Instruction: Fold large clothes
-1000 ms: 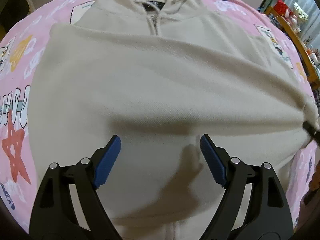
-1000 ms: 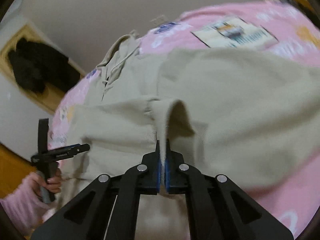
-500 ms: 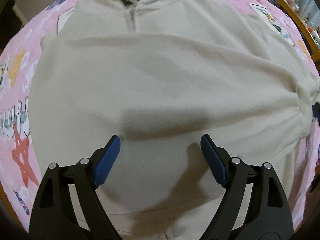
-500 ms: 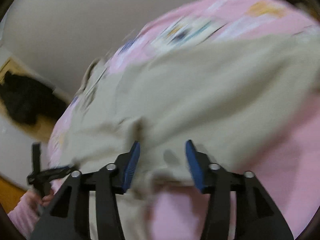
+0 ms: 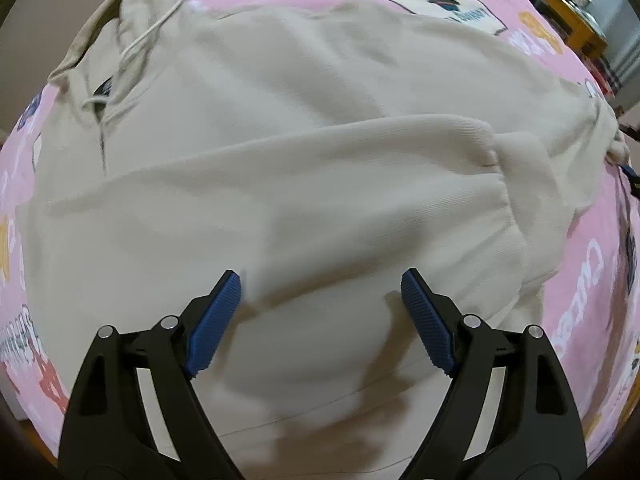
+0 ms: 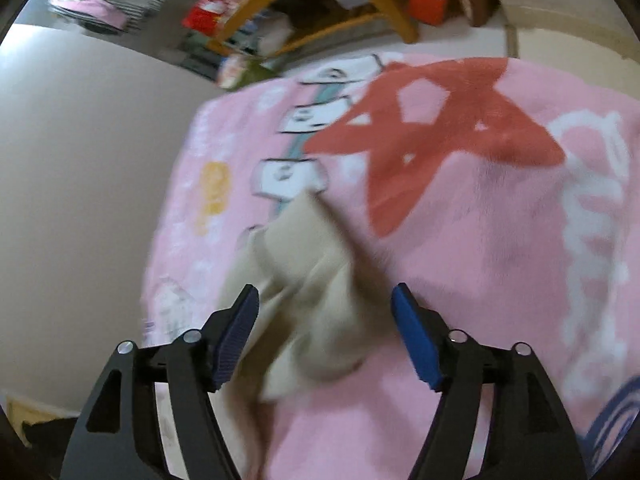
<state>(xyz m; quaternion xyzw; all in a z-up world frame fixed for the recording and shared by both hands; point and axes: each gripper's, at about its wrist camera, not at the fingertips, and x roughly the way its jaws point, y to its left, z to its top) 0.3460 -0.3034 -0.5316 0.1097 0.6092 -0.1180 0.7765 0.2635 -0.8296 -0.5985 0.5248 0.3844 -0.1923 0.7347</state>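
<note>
A large beige hoodie (image 5: 304, 128) lies spread on a pink printed blanket (image 5: 588, 264). One sleeve (image 5: 320, 168) is folded across its body, with the cuff (image 5: 516, 168) at the right. The hood and drawstrings (image 5: 132, 44) are at the upper left. My left gripper (image 5: 320, 312) is open and empty just above the lower body of the hoodie. My right gripper (image 6: 324, 332) is open and empty above a rumpled beige part of the hoodie (image 6: 308, 288) lying on the blanket (image 6: 520, 240); this view is blurred.
The blanket carries a red star print (image 6: 432, 132) and white lettering. A wooden shelf with boxes (image 6: 312, 4) stands beyond the blanket's far edge. A wooden frame (image 5: 560, 4) shows at the upper right of the left wrist view. A pale wall (image 6: 80, 160) is at the left.
My right gripper opened, let go of the sleeve cuff and swung away towards the blanket's edge. The sleeve now lies across the hoodie. My left gripper stayed open and turned rightward.
</note>
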